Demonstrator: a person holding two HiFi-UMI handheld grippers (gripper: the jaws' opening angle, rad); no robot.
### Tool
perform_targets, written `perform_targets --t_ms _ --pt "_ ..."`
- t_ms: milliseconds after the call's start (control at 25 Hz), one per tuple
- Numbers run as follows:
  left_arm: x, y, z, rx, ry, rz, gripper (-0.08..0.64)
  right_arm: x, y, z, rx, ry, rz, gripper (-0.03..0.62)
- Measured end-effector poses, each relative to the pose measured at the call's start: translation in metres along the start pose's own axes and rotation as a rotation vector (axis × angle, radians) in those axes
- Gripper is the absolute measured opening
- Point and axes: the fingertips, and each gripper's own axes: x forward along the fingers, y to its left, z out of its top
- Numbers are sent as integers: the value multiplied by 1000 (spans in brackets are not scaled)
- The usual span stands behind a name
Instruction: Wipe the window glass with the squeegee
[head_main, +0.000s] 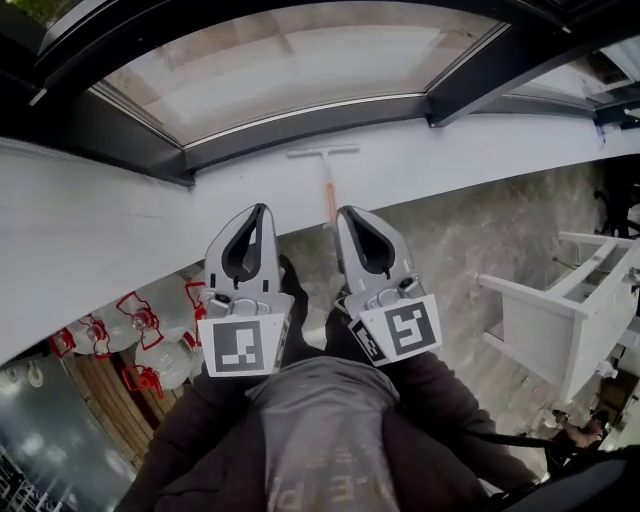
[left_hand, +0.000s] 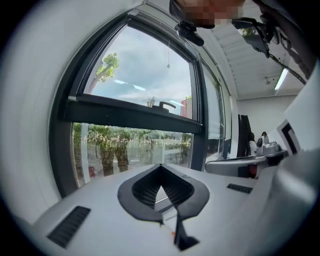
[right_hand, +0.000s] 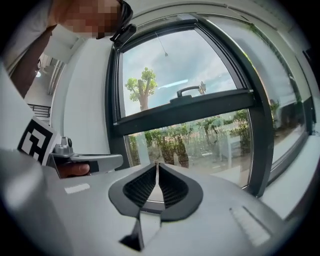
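The squeegee (head_main: 326, 172) lies flat on the white window sill (head_main: 120, 220), its white blade toward the glass and its orange handle pointing back at me. The window glass (head_main: 300, 60) rises behind it in a dark frame; it also fills the left gripper view (left_hand: 135, 70) and the right gripper view (right_hand: 170, 75). My left gripper (head_main: 262, 208) and right gripper (head_main: 345, 212) hover side by side just short of the handle's near end, touching nothing. Both point at the window. The left gripper (left_hand: 161, 166) and the right gripper (right_hand: 157, 164) each have their tips together, with nothing between them.
Several clear water bottles with red caps (head_main: 140, 330) stand on the floor below the sill at the left. A white table frame (head_main: 570, 310) stands at the right. A window handle (right_hand: 190, 90) sits on the dark crossbar.
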Motion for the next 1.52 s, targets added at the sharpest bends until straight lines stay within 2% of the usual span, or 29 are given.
perform_targets --t_ms 200,440,600,760,1040,1280,1520 --pt "32 2 -16 6 40 -20 0 22 -25 -20 22 35 -30 5" --pt "68 10 -49 -11 47 28 0 51 -58 -56 24 91 -32 17" --pt "91 18 -91 -41 86 67 0 85 -93 -105 1 159 -48 25" --pt "100 23 -134 -49 144 73 0 113 -124 -170 41 222 -113 26" --pt "112 41 -183 -61 225 106 0 174 -169 -277 63 349 -194 63" --pt "115 51 -215 -60 268 108 0 203 -201 -332 86 415 -277 75" --pt "126 54 -242 -96 293 119 0 222 -220 -379 86 484 -301 83"
